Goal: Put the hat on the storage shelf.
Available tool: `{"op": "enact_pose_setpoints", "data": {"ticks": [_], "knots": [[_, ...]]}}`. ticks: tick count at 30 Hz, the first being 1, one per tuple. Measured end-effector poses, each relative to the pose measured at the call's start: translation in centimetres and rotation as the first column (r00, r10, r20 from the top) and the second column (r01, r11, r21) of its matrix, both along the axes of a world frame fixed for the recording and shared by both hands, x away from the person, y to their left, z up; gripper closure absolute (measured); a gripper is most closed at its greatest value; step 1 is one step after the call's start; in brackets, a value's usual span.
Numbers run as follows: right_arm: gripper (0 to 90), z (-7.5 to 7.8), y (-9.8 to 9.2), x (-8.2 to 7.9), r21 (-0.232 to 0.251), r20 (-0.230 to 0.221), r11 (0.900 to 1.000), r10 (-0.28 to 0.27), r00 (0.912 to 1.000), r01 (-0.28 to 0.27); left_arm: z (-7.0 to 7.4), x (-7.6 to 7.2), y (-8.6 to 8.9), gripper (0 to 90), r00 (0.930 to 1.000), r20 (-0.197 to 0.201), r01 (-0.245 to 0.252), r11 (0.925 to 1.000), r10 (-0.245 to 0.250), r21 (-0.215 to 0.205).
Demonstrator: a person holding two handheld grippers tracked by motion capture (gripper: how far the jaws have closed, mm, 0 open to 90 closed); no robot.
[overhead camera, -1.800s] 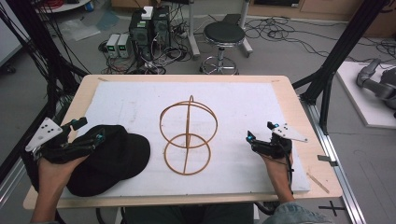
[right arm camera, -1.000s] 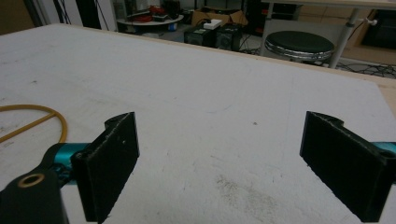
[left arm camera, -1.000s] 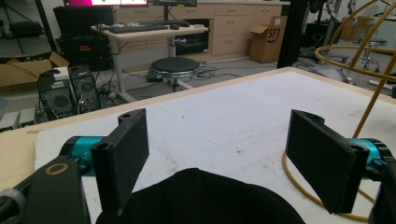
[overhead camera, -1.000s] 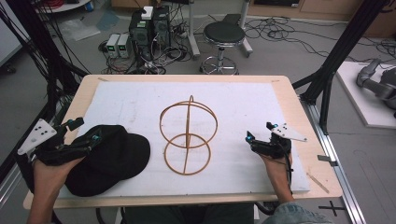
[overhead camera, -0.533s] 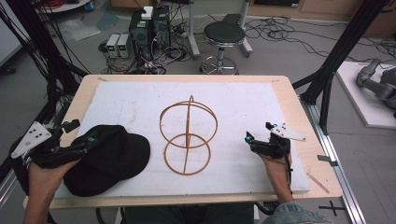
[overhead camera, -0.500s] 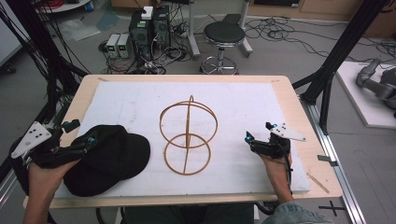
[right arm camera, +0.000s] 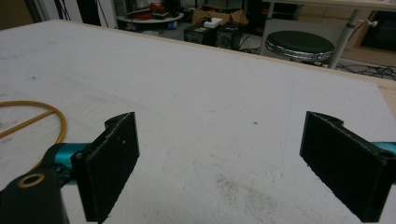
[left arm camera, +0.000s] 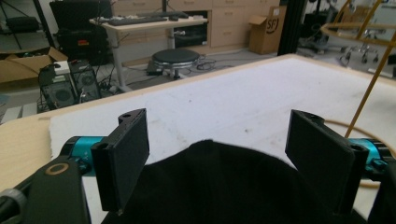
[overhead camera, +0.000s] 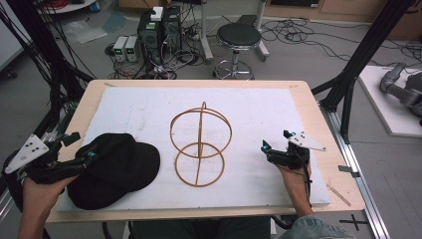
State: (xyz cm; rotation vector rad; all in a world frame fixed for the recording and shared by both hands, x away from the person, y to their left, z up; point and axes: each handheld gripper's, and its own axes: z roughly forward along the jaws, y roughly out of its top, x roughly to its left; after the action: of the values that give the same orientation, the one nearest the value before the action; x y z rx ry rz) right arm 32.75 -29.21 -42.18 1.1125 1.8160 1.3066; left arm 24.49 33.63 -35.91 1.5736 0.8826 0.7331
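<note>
- High view: left gripper (overhead camera: 79,147) at 9 o'clock, jaws spread wide astride the cap (overhead camera: 112,169).
- Right gripper (overhead camera: 276,142) at 3 o'clock gapes over bare mat (overhead camera: 259,114), beside 2 hoops (overhead camera: 200,144).

Light was even and fairly bright from overhead, shadows faint on the white desk (overhead camera: 259,107); the black cap (overhead camera: 115,169) lost detail; both gripper views were soft, backgrounds slightly blurred

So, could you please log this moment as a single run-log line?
left gripper: open, at black cap | right gripper: open, over white mat | wire stand: upright, untouched
</note>
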Motion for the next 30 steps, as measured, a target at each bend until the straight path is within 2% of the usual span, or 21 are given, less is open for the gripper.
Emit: {"op": "enact_pose_setpoints", "data": {"ticks": [4, 12, 20, 26, 27, 30], "knots": [[11.5, 0.0, 0.0, 0.0, -0.008, 0.004, 1.0, 0.004, 1.0, -0.004, -0.9, 0.0, 0.6, 22.9, 0.9996, -0.027, 0.0, 0.9993, 0.001, 0.037], [11.6, 0.0, 0.0, 0.1, -0.009, 0.004, 1.0, 0.007, 1.0, -0.007, -2.8, -0.9, 2.2, 22.9, 0.998, -0.061, -0.017, 0.9997, 0.019, 0.02], [11.6, 0.0, 0.1, 0.1, -0.012, 0.007, 1.0, 0.015, 0.9999, -0.015, -4.0, -1.4, 2.6, 22.9, 0.9974, -0.073, -0.003, 0.9998, 0.005, 0.019], [11.7, -0.1, 0.2, 0.2, -0.006, -0.007, 1.0, 0.017, 0.9998, -0.017, -5.0, -1.3, 2.6, 23.0, 0.9946, -0.104, 0.004, 1.0, -0.003, 0.008], [13.4, 0.0, 0.1, 0.2, -0.008, 0.003, 1.0, 0.019, 0.9998, -0.019, -5.2, -1.2, 2.6, 24.8, 0.9933, -0.114, 0.02, 0.9998, -0.018, 0.01], [13.4, 0.0, 0.1, 0.1, -0.01, 0.006, 1.0, 0.021, 0.9998, -0.021, -5.4, -1.2, 2.5, 29.1, 0.9911, -0.131, 0.026, 0.9995, -0.023, 0.019]]}}
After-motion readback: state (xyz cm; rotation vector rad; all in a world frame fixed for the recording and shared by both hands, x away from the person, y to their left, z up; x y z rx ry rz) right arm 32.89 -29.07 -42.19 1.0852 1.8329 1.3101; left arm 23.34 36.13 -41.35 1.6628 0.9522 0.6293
